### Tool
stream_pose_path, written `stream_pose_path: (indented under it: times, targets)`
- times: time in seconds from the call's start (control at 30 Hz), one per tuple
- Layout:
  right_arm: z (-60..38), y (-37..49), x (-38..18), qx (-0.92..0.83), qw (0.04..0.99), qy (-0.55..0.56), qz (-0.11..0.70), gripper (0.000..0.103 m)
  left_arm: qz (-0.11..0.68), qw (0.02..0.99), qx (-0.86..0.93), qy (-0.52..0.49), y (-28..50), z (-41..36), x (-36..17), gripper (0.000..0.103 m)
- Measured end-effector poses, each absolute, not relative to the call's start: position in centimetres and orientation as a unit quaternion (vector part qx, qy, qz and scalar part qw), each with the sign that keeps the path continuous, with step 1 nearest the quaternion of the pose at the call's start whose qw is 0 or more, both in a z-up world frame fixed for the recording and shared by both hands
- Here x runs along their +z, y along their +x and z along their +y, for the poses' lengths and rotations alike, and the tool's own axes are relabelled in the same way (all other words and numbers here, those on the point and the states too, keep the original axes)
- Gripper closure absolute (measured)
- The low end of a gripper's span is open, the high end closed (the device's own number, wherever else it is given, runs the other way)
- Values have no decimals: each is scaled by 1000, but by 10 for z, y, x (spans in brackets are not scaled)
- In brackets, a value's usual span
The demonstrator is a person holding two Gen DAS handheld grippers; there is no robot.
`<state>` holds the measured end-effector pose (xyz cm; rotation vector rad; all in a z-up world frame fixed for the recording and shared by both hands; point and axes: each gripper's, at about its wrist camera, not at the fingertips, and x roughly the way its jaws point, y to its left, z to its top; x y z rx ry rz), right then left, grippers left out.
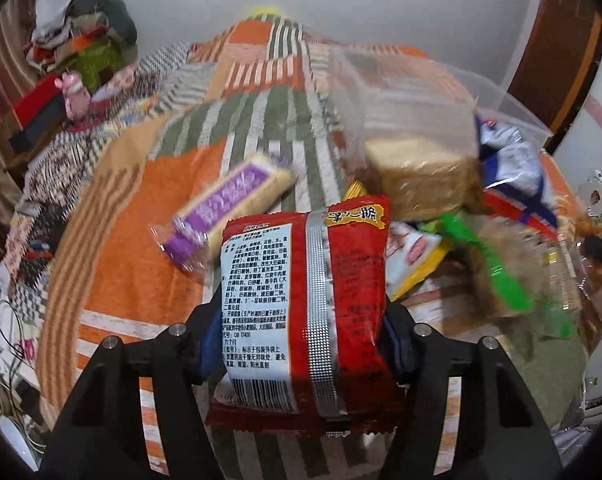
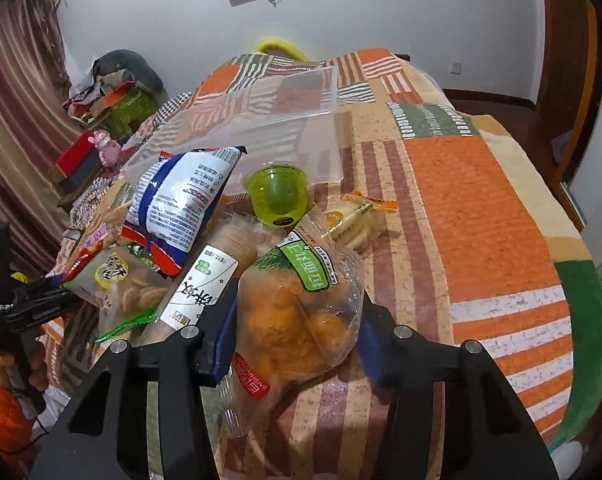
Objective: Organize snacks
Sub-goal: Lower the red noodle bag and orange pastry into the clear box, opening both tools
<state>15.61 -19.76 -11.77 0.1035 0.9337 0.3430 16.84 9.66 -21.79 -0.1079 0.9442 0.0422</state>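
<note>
My left gripper [image 1: 305,316] is shut on a red snack packet [image 1: 305,304] and holds it above the patchwork bed. A purple-labelled biscuit pack [image 1: 225,208] lies on the blanket just beyond it, left of the snack pile. My right gripper [image 2: 293,320] is shut on a clear bag of orange snacks with a green label [image 2: 297,312]. Ahead of it lies the snack pile: a blue-white bag [image 2: 185,200], a cookie bag [image 2: 125,292], a wafer sleeve [image 2: 205,284], a green jelly cup [image 2: 279,196] and a small rice-cracker pack [image 2: 353,220]. A clear plastic bin [image 2: 257,128] stands behind the pile.
In the left wrist view a bread loaf in a clear bag [image 1: 421,176] sits against the bin [image 1: 501,96]. Clutter and a pink toy [image 2: 107,148] lie at the bed's left. The left gripper's handle [image 2: 21,312] shows at the left edge. The orange blanket [image 2: 481,208] spreads right.
</note>
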Motion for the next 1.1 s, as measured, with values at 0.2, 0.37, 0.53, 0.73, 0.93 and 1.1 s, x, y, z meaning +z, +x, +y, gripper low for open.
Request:
stream_pose_path:
  times: [0.2,0.37,0.53,0.73,0.93,1.1]
  targets:
    - [-200,155,-100,166,888,48,426,57,416,907,15,-57,164,96,-178,40]
    - [-201,163,-80,166,901,44,397,57,374,926,14,-49,166,93,-142,40]
    - [-198,175,-65,167,913,49,370,56,342,939,7,-41,179,86,-116,40]
    - [-189,190,-50,170,925,35,339,56,317,948,-5,-39,202,71,-98,40]
    - [-179,209,-43,174,930,30,322,56,307,951,-13,-35,227,63,-92,40]
    - [-169,223,-46,176,931,24,319,56,308,950,-24,-36,250,57,-90,40]
